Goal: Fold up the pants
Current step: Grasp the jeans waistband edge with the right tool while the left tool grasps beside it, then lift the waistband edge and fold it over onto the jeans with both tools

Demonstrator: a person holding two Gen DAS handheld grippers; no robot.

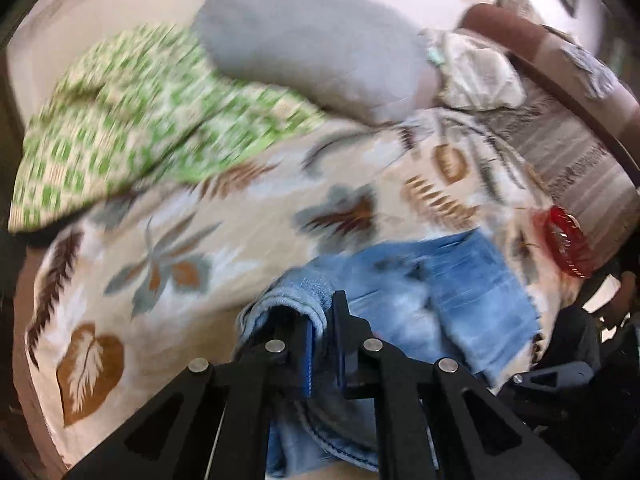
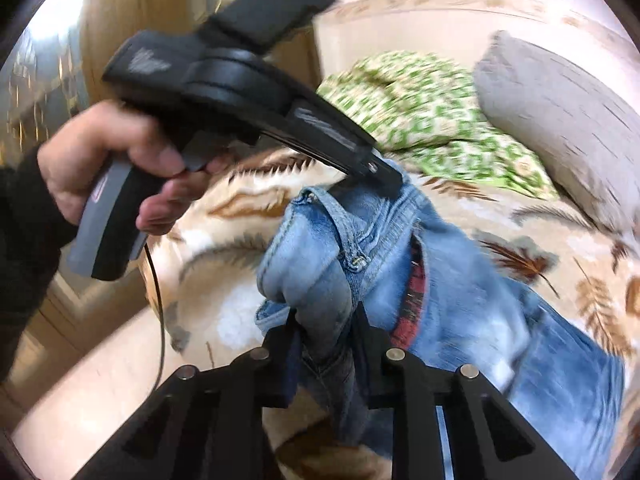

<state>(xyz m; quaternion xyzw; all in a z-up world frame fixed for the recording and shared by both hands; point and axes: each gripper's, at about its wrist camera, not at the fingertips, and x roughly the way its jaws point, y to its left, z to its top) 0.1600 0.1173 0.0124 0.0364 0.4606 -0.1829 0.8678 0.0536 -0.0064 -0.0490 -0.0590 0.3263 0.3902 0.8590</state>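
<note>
Light blue jeans (image 1: pixel 436 292) lie bunched on a bed covered by a cream blanket (image 1: pixel 224 248) with leaf print. My left gripper (image 1: pixel 323 312) is shut on a folded edge of the denim at its waist end. In the right wrist view, my right gripper (image 2: pixel 326 320) is shut on a thick bunch of the jeans (image 2: pixel 460 304) near the waistband. There the left gripper (image 2: pixel 380 174) reaches in from the upper left, held by a hand (image 2: pixel 120 160), pinching the waistband further along. A red plaid lining shows inside the jeans.
A green checked cloth (image 1: pixel 132 128) and a grey pillow (image 1: pixel 304 48) lie at the far side of the bed. A red round object (image 1: pixel 568 240) rests near the right edge by a brown headboard (image 1: pixel 560 56). A wooden door (image 2: pixel 120 8) stands beyond the left gripper.
</note>
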